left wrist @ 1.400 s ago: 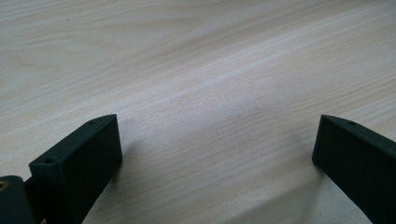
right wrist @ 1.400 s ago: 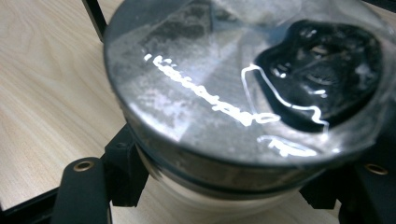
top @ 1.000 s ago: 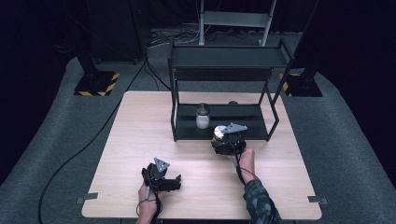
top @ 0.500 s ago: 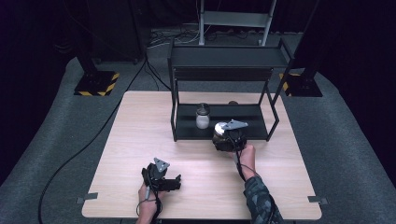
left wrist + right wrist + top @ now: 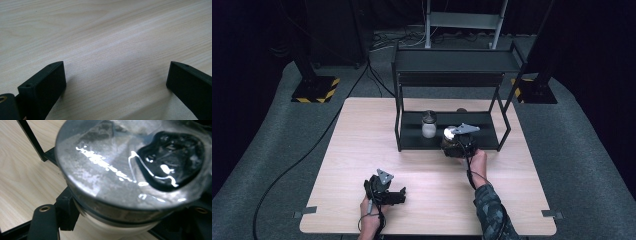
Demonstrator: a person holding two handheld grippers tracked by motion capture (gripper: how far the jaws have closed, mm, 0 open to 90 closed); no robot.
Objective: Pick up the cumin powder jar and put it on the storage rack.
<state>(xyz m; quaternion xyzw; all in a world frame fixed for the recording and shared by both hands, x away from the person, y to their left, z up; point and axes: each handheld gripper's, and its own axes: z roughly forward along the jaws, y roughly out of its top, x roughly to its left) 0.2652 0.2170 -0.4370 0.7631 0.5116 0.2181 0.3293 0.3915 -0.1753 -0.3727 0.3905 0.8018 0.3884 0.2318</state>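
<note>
A glass jar with a grey metal lid (image 5: 117,170) sits between the jaws of my right gripper (image 5: 127,227), which is shut on it below the lid. In the high view my right gripper (image 5: 457,142) holds that jar at the front edge of the black shelf rack's lower tier (image 5: 482,142). A second jar (image 5: 429,125), pale with a dark lid, stands on the lower tier to the left of it. My left gripper (image 5: 401,196) rests low on the wooden table (image 5: 362,150) near the front edge. Its jaws stand wide apart, and in the left gripper view (image 5: 115,82) only bare wood lies between them.
The black two-tier rack (image 5: 452,62) stands at the table's far middle, its uprights flanking the lower tier. A small brown object (image 5: 461,110) lies behind the rack. A cable (image 5: 302,160) runs across the grey floor on the left.
My right gripper has edged slightly away from the person toward the rack with the jar in it. The left gripper has not moved.
</note>
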